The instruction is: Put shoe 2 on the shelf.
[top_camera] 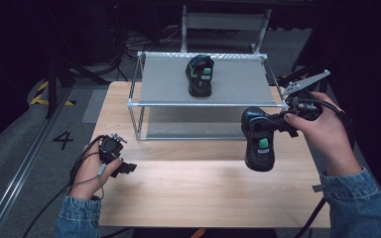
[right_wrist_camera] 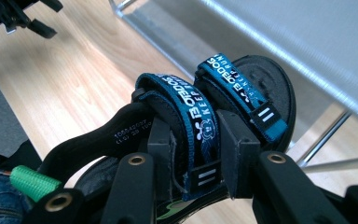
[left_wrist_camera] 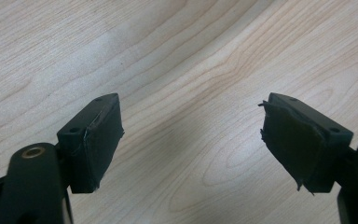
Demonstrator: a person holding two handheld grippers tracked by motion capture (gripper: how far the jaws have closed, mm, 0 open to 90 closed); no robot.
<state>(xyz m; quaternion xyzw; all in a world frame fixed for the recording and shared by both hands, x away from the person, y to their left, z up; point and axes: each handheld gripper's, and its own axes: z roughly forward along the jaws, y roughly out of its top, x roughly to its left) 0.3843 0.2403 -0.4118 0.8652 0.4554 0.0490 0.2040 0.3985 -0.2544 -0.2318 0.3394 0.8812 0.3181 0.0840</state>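
A: Item one?

B: One sandal point(top_camera: 259, 144), black, held in the right gripper point(top_camera: 278, 124) at right of centre in the high view, just in front of the rack's lower right corner. It hung toe-down, clear of the table point(top_camera: 188, 193).

A: Description?

B: Black sole and footbed, two blue straps point(right_wrist_camera: 204, 112) with white lettering, and a green loop point(right_wrist_camera: 32, 183) at the heel. In the right gripper view the nearer strap sat between the jaws, which were clamped on it from both sides.

A: Item two?

B: A matching sandal point(top_camera: 200, 75), black with green details, standing on the top shelf of the rack point(top_camera: 238, 84), upper centre of the high view, toe towards the bottom of the frame. Well apart from the held one.

A: The rack?

B: Metal frame, grey shelf on top, a second grey shelf low down, standing on the far half of the wooden table.

A: Left gripper point(top_camera: 124, 167)?

B: Lower left of the high view, in the person's left hand point(top_camera: 90, 173), low over the table. In the left gripper view its jaws stood wide apart, with bare wood grain between them and worn black pads point(left_wrist_camera: 98, 140) on the inner faces.

A: Sleeves?

B: Blue denim point(top_camera: 357, 203), both arms, at the bottom edge.
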